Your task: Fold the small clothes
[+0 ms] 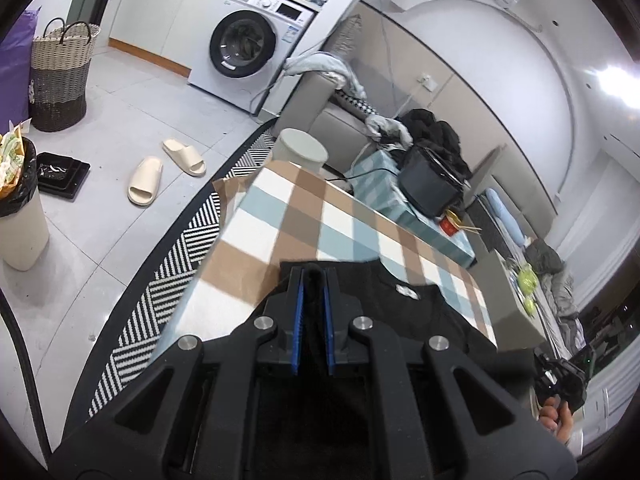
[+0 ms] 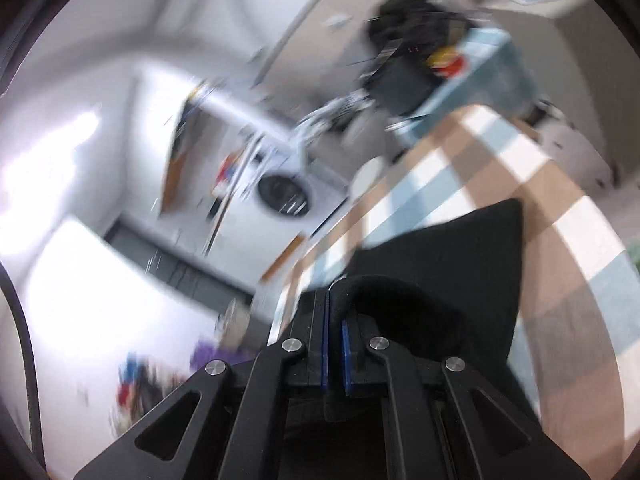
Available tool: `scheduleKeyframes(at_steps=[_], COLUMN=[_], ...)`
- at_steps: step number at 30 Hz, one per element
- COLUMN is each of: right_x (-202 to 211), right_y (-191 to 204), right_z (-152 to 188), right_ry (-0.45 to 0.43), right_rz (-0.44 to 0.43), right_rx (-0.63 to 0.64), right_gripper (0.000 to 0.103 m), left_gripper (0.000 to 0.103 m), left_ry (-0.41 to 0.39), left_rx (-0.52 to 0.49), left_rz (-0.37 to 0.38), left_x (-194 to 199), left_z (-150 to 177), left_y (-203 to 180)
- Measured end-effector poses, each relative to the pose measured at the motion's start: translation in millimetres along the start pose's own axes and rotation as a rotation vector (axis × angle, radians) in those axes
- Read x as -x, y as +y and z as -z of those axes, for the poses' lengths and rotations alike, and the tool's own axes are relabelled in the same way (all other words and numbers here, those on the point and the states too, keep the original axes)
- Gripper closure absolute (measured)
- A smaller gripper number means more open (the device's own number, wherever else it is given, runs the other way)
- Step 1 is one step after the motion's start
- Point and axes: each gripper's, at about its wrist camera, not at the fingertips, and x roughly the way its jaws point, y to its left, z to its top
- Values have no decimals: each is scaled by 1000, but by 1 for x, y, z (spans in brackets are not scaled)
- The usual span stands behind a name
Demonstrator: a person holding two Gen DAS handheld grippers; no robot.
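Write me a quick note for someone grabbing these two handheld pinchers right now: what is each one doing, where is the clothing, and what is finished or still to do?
Left gripper: shut on an edge of the small black fabric garment.
Right gripper: shut on another edge of it; that view is blurred.
Garment: partly spread on the brown, blue and white checked tablecloth, white label facing up, near edges pinched in both grippers.
Done: both edges gripped.
Left: no finished fold shows yet; probably carry the held edges over, lay them down and release.

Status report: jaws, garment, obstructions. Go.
Left gripper and right gripper: jaws shut on black garment. Garment on checked cloth. Nothing in the way.
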Motion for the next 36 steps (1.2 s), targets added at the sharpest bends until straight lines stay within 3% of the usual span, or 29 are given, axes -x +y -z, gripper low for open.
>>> scheduleKeyframes(at_steps=[1,2,3,5,6,8,15,20,25,29,33,36], right_x=[-9,-14,-21,-25,-25,-22,-44,-68,-83,-86,-43,-34], right_y=[-11,-21,-32,-43,-44,-39,-21,-22,-16,-19,20,12], right_z=[-10,-17,-23,-26,-25,-19,4,17,21,19,21,15], right_ry=[-38,-56,-54,-32,-15,5,168,235,227,226,59,50], right_rz=[74,143,201,223,222,257,367,369,391,414,290,351], right_rx=[-28,-56,-94,-124,-103,-24,266,352,416,408,542,516], right_gripper=[94,82,78,75,73,55,52,52,55,97,98,98], left_gripper=[96,90,84,52,48,39,39,39,39,39,39,39], left_ry=[12,29,60,112,109,118,188,218,233,229,217,225], left_rx=[5,9,17,28,32,16,-8,-3,-26,-32,-39,-32], left_rz=[-16,-51,-98,-132,-137,-149,-210,-225,-242,-245,-245,-243], left_x=[-12,-23,-34,-46,-47,-50,-66,-76,-81,-80,-74,-77], left_z=[-4,-7,-8,-4,-1,6,33,46,52,53,53,53], left_y=[3,7,11,20,23,29,43,49,48,46,46,48])
